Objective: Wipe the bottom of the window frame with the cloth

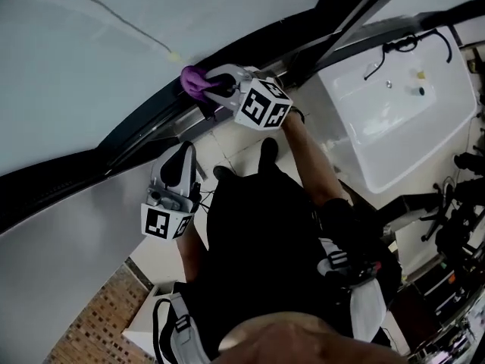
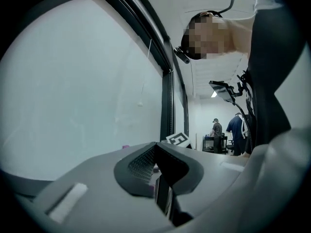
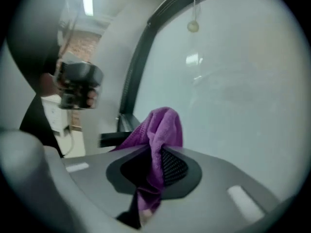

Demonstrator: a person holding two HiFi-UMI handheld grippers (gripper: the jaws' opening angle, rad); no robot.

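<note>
We are holding the cloth (image 1: 195,80), clamped in our right gripper (image 1: 214,89), at the window frame (image 1: 144,127) bottom, eleven o'clock. Our left gripper (image 1: 180,161), jaws together and empty, is idling at nine. Next, we judge, comes sweeping along it with steady pressure.

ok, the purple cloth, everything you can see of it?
The purple cloth looks like soft microfibre, bunched up. The right gripper is shut on it: a rounded wad sticks out past the tips, and a tail hangs behind. In the head view the wad sits at the dark window frame; whether it touches is unclear.
</note>
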